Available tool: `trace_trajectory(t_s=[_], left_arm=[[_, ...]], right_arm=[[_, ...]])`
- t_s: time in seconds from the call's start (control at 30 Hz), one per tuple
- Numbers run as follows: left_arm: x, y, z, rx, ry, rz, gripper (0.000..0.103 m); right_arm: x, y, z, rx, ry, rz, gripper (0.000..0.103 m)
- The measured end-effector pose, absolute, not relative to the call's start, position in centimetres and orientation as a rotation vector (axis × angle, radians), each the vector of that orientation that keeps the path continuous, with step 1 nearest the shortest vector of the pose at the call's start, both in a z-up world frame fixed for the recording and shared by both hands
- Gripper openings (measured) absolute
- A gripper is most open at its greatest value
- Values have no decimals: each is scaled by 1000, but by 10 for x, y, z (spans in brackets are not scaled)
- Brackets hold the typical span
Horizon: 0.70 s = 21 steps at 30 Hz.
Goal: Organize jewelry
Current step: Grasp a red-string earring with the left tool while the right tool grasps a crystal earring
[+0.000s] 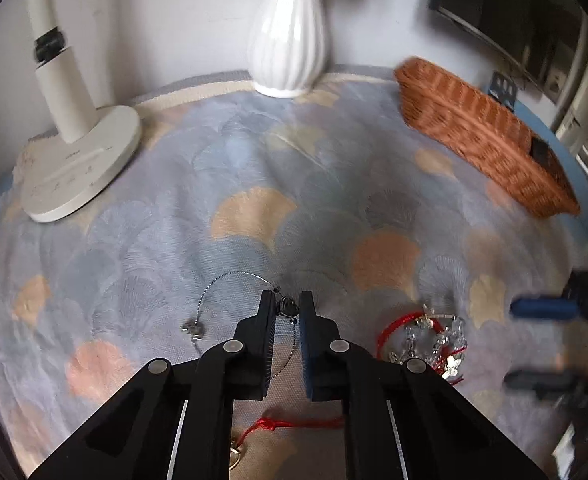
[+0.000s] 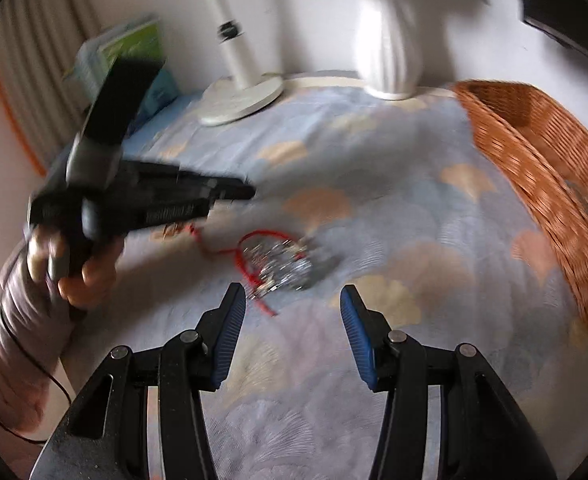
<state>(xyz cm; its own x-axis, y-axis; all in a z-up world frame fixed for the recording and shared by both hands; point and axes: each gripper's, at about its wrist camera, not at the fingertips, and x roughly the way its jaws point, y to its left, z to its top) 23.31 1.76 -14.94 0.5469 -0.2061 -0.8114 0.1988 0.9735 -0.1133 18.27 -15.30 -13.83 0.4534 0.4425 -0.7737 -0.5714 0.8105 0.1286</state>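
Note:
A thin silver chain necklace (image 1: 213, 292) lies on the patterned cloth, its dark pendant (image 1: 287, 307) caught between my left gripper's (image 1: 287, 308) nearly closed fingers. A crystal bead bracelet (image 1: 438, 338) on red cord (image 1: 398, 324) lies to its right; it also shows blurred in the right wrist view (image 2: 281, 260). Another red cord with a gold charm (image 1: 269, 426) lies under the left gripper. My right gripper (image 2: 293, 304) is open and empty, just short of the bracelet. It shows at the right edge of the left wrist view (image 1: 542, 344).
A wicker basket (image 1: 482, 136) stands at the back right, also in the right wrist view (image 2: 534, 168). A white vase (image 1: 289, 40) and a white lamp base (image 1: 77, 164) stand along the back wall. The table's cloth (image 1: 294, 200) is blue-grey with fan shapes.

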Motion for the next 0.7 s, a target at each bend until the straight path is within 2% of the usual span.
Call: trace_trajectory(t_s=[0.1,0.2,0.47,0.53,0.7], left_arm=[[229,31,-137,-90,919,-245,12],[228,40,-127,-134,894,-244,12],[223,38,-124,-139,898,-277,12],[217,38,-122,-135,889,-287,12],[211,40,-118,-145,872,-297,12]], right_arm=[[178,-145,-141,-195,899,646,48],[187,-147,-149,-160,943,627,33],[220,-152,-159,26,1017,583,31],[223,-147,-160,14,1026,585,14],[202,-138,-136,-56,926,602,13]])
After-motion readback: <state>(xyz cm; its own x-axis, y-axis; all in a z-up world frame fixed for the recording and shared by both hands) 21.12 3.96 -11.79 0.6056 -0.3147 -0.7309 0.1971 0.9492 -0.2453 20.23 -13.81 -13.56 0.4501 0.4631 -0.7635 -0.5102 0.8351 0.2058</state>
